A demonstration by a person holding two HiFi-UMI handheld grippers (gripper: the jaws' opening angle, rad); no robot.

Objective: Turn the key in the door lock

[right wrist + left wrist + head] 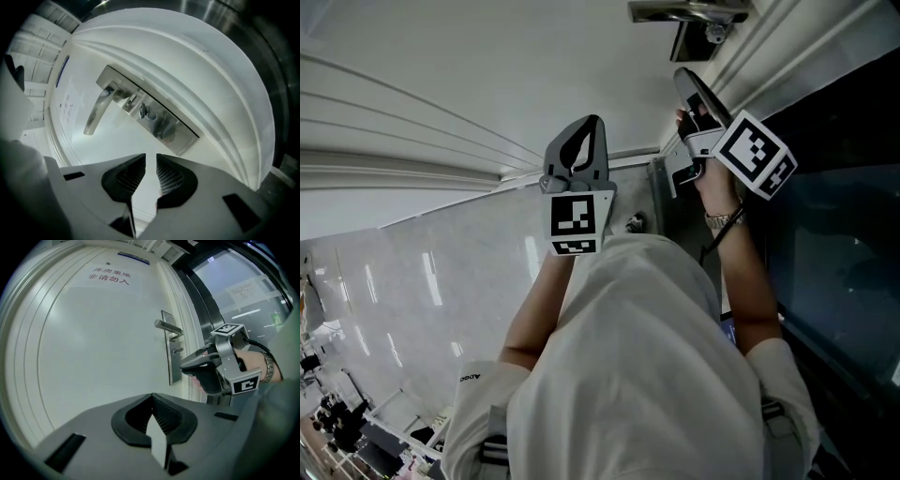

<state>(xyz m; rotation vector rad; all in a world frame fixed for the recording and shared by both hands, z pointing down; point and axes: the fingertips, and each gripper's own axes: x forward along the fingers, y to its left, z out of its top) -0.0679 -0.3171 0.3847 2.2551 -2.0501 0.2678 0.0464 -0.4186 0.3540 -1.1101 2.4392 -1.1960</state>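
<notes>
A white door carries a tall steel lock plate (173, 366) with a lever handle (168, 326) above a small key (177, 351) sticking out of the lock. In the right gripper view the key (147, 112) hangs on the plate (161, 124) just ahead of my right gripper (151, 157). That gripper is open with a narrow gap, holds nothing and is clear of the key. The right gripper (199, 367) hovers beside the plate's lower part. My left gripper (151, 397) stays back from the door, its tips together and empty. Both the left gripper (577, 150) and the right gripper (694, 94) show in the head view.
Right of the door stand a moulded white frame (225, 122) and a dark-framed glass panel (234, 291). Red lettering (108, 276) is printed high on the door. Below me lies a glossy pale floor (412, 281). The lever handle (689, 11) juts out above the right gripper.
</notes>
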